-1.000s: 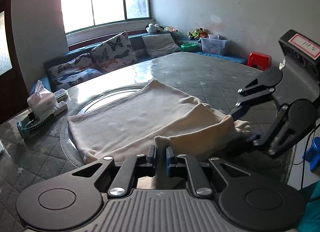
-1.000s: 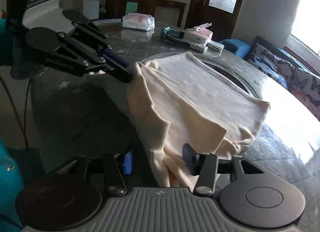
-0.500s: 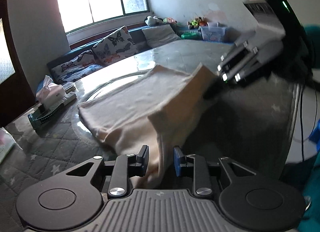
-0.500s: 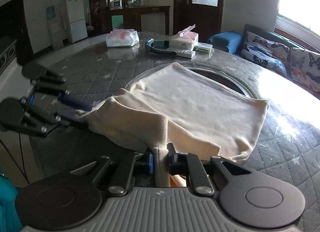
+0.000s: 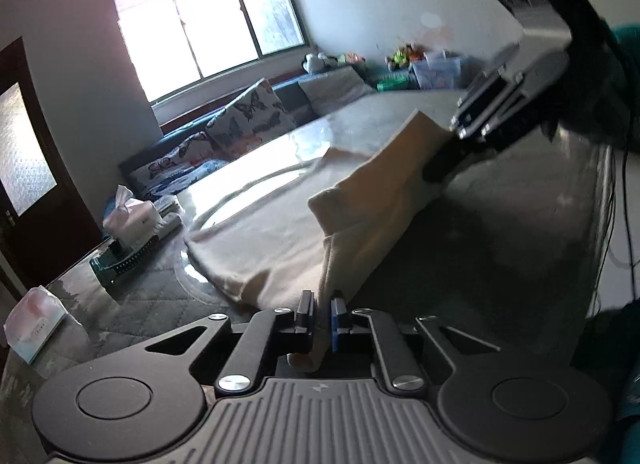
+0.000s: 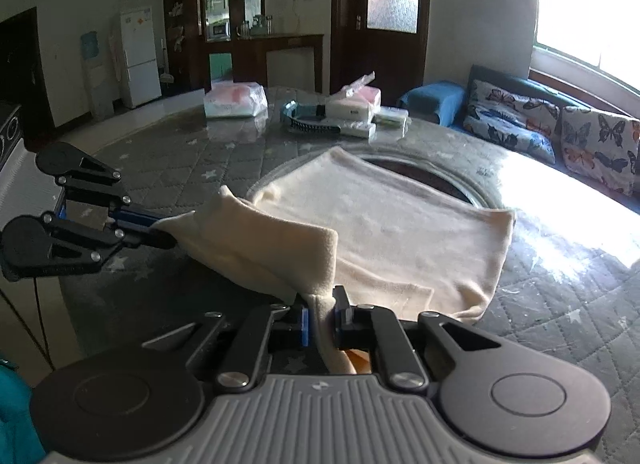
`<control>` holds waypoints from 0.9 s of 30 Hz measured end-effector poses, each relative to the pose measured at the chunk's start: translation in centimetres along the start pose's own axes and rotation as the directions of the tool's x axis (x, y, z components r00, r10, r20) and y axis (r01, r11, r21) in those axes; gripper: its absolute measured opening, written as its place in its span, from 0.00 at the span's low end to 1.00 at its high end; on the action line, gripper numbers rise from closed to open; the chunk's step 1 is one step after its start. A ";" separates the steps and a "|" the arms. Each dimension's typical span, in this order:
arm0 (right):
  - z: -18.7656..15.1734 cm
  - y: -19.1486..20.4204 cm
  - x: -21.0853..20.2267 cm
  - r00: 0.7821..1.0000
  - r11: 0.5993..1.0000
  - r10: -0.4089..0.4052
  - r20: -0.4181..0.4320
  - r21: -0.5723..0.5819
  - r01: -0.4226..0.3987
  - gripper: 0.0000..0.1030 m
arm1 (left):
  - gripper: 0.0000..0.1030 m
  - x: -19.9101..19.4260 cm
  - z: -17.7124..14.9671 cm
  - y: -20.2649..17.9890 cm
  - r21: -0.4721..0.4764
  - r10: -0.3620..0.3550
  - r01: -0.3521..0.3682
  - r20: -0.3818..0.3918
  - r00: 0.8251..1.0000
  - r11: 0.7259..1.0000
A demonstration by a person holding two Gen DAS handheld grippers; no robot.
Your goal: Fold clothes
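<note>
A cream cloth garment [image 6: 384,220] lies partly folded on the round quilted table [image 6: 560,304]. Its near edge is lifted off the table and stretched between my two grippers. My left gripper [image 5: 321,314] is shut on one corner of the cloth [image 5: 280,240]; it also shows in the right wrist view [image 6: 160,230] at the left. My right gripper [image 6: 320,318] is shut on the other corner; it also shows in the left wrist view [image 5: 438,168], pinching the cloth at the upper right.
Tissue packs [image 6: 236,100], a tissue box [image 6: 354,98] and a comb [image 6: 316,128] sit at the table's far side. A butterfly-cushion sofa [image 6: 560,132] runs under the window. A cable [image 5: 630,224] hangs at the right.
Both grippers closed on the cloth's near edge and lifted it up off the table, pulling the edge taut between them.
</note>
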State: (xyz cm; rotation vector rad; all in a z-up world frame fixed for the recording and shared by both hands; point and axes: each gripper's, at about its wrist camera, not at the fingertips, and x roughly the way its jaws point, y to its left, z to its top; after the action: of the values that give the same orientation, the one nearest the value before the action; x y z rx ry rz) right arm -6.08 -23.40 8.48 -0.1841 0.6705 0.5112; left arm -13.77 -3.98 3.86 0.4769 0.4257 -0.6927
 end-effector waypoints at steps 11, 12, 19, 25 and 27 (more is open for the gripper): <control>-1.6 3.5 -6.9 0.997 0.996 0.071 -0.022 -0.059 -0.072 0.09 | 0.08 -6.2 0.2 -2.0 -0.019 -0.105 0.106 0.026 0.994 0.994; -1.7 3.7 -7.0 0.997 0.996 0.073 -0.029 -0.056 -0.074 0.09 | 0.08 -6.4 0.2 -2.3 -0.014 -0.112 0.112 0.024 0.993 0.994; -0.7 2.5 -6.6 0.998 0.998 0.054 -0.023 -0.035 -0.055 0.09 | 0.08 -4.9 1.9 -0.9 -0.050 -0.082 0.084 0.045 0.996 0.995; 2.3 -0.9 -3.9 1.000 1.000 0.018 -0.025 -0.022 -0.019 0.08 | 0.08 -1.8 4.5 1.8 -0.102 -0.033 0.041 0.070 0.997 0.994; 3.4 -2.3 -2.6 1.000 1.000 0.005 -0.031 -0.020 -0.005 0.07 | 0.08 -0.2 5.4 2.9 -0.112 -0.017 0.024 0.067 0.998 0.993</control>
State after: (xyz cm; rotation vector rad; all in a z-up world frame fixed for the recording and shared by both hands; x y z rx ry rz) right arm -4.79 -25.30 12.75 -0.2094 0.6961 0.5209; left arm -10.76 -4.89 9.12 0.3425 0.4057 -0.6983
